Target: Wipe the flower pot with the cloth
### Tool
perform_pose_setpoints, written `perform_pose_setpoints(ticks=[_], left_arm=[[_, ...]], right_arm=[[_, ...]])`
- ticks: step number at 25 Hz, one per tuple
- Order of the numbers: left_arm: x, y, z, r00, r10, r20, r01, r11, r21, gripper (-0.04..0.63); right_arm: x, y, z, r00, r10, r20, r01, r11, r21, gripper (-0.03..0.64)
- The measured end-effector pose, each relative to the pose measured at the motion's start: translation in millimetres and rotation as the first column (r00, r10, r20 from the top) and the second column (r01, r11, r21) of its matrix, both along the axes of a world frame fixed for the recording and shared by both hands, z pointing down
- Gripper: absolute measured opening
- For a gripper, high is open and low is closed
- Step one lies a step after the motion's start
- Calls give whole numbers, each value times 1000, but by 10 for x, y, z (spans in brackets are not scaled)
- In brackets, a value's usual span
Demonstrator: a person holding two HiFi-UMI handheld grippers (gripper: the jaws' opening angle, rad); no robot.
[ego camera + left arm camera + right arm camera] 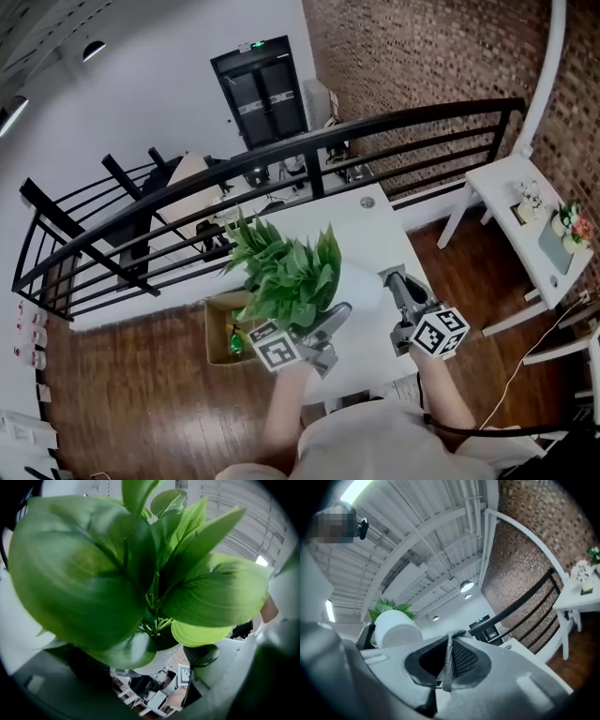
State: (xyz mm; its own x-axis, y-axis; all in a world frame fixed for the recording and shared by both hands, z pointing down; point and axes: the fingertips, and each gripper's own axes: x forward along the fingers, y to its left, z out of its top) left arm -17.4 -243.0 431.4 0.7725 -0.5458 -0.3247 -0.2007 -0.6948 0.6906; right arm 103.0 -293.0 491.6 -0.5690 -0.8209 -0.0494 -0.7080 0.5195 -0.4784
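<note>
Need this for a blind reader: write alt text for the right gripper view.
The right gripper has its jaws shut on a thin grey cloth. Beyond, at left, a white pot with green leaves; at right, brick wall and black railing.

Loft mezzanine, brick wall (pixel 422 56), black railing (pixel 394 117)

Flower pot (pixel 396 629): white, smooth, faint sheen. Leaves (pixel 84 573): green, waxy gloss. Cloth (pixel 448 667): grey, coarse weave, pinched in the right tongs (pixel 451 639), which have matt grey plastic shells and black ribbed pads. Desk (pixel 375 225): white, smooth. Floor (pixel 141 375), at 8 o'clock: polished wood. Wall (pixel 422 56), at 1 o'clock: rough brick.
</note>
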Motion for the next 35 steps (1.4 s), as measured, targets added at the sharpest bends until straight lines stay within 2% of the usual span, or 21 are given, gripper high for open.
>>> perform_pose_setpoints(ticks=[2, 3, 5, 7, 10, 12, 15, 18, 21, 23, 25, 27, 31, 33, 35], left_arm=[[-3, 11, 50, 998, 22, -55, -23, 1000, -17, 486], [-8, 16, 49, 997, 32, -76, -33, 999, -16, 486], [-13, 22, 34, 994, 48, -96, -49, 999, -6, 486], [-6, 35, -18, 991, 74, -116, -74, 997, 7, 486], [43, 94, -104, 975, 125, -186, -129, 992, -12, 486], [66, 127, -128, 970, 142, -197, -147, 989, -11, 486], [81, 124, -123, 971, 142, -193, -148, 989, -14, 486], [73, 96, -81, 978, 123, -166, -126, 992, -11, 486], [-10, 49, 37, 994, 75, -83, -75, 997, 1, 486], [-76, 11, 213, 999, 32, 17, -31, 999, -22, 486], [-190, -32, 530, 991, -13, 131, 19, 999, -42, 486], [-327, -79, 947, 974, -56, 218, 73, 995, -72, 486], [-573, -98, 1628, 940, -126, 317, 172, 977, -122, 485], [-669, -67, 1884, 912, -162, 376, 218, 970, -111, 482], [-689, -44, 2142, 862, -190, 470, 251, 965, -72, 482]], right_arm=[[-130, 101, -105, 990, -64, 129, 59, 997, 42, -3], [-177, 143, -181, 968, -114, 225, 101, 993, 69, -3], [-215, 225, -337, 881, -233, 411, 195, 972, 133, -3], [-212, 317, -450, 798, -347, 492, 279, 937, 208, -3], [-160, 496, -550, 724, -482, 493, 365, 874, 319, -3], [-144, 634, -617, 682, -553, 478, 405, 831, 381, -3], [-176, 814, -677, 659, -626, 417, 463, 774, 431, -3], [-248, 1012, -691, 626, -693, 357, 531, 714, 455, -3], [-365, 1221, -675, 591, -742, 316, 586, 664, 464, -3], [-408, 1286, -619, 604, -737, 304, 593, 670, 447, -3], [-400, 1280, -484, 656, -696, 292, 575, 711, 405, -2], [-337, 1241, -295, 713, -647, 269, 553, 756, 352, -3], [-133, 1175, 34, 788, -551, 275, 492, 831, 259, -3], [-60, 1162, 216, 827, -491, 275, 449, 870, 202, -3], [33, 1173, 375, 863, -430, 264, 403, 903, 151, -3]])
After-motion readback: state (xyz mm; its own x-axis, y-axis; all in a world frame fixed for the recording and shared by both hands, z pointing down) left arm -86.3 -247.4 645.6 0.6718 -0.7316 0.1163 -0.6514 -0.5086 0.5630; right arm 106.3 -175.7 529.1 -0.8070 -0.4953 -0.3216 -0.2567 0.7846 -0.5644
